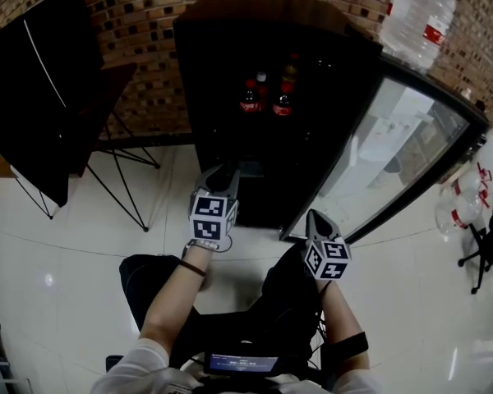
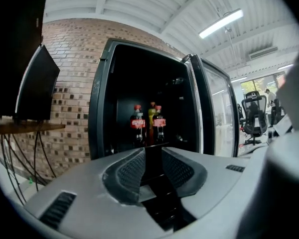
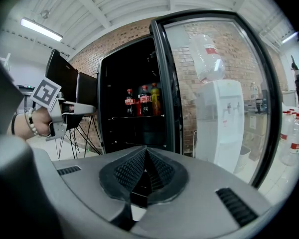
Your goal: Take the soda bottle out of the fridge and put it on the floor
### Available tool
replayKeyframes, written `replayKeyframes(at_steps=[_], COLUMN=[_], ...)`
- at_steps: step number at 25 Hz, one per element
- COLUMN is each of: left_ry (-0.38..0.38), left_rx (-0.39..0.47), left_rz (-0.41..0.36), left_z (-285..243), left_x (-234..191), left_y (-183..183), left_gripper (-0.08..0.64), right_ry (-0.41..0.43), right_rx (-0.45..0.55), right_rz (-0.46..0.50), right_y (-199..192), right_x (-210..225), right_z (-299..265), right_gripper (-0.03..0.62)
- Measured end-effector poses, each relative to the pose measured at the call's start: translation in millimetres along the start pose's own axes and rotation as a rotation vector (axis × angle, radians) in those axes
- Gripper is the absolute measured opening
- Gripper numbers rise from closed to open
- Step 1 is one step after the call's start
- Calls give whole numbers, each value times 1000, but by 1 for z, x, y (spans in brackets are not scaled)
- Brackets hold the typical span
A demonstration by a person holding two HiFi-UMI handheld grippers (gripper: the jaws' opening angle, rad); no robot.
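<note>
Head view: the black fridge stands open ahead of both grippers. Its glass door swings out beyond the right gripper, whose jaws are closed on nothing. The left gripper points at the shelf, jaws slightly parted and empty. Two soda bottles stand well ahead of it, untouched, so grasping, lifting out and setting one on the floor all remain. Their red labels carry white script too small to read.

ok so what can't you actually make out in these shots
- fridge lower shelves: all views, too dark to show any contents
- yellow bottle: left gripper view, partly hidden behind the two soda bottles
- print on their labels: too small in every view
- water jug: head view, one end cut off by the top edge
</note>
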State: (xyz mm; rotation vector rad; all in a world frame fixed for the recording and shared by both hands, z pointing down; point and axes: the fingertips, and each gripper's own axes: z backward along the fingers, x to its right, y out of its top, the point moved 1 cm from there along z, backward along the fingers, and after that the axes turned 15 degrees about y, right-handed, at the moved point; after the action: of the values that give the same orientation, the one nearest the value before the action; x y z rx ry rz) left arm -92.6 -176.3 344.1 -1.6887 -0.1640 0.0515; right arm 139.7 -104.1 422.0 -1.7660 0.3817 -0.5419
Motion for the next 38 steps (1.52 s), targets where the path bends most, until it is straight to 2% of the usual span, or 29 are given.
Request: replayKeyframes(at_steps=[4, 7, 11, 14, 19, 24, 33, 38], left_ry=[-6, -2, 19, 42, 62, 75, 73, 67], left_rx=[58, 79, 74, 61, 18, 12, -43, -45], left_rz=[-30, -37, -32, -42, -47, -64, -95, -96], left_z=[-35, -64, -109, -141, -183, -205, -222, -220], left_x=[10, 12, 10, 9, 10, 8, 7, 8], left_y=[49, 77, 110, 124, 125, 130, 124, 125], left_gripper=[182, 202, 264, 270, 268, 259, 206, 183], right_ry=[-1, 2, 2, 5, 4, -4, -8, -7], right_rx=[-4, -1, 1, 1, -3, -3, 1, -1], right_rz=[6, 2, -1, 1, 4, -3, -7, -7], right_y=[2, 0, 1, 4, 3, 4, 5, 6], right_x=[2, 0, 3, 5, 7, 14, 17, 17], right_z=[3, 2, 2, 3, 2, 3, 4, 3], right_gripper=[15, 15, 15, 15, 15, 15, 15, 15])
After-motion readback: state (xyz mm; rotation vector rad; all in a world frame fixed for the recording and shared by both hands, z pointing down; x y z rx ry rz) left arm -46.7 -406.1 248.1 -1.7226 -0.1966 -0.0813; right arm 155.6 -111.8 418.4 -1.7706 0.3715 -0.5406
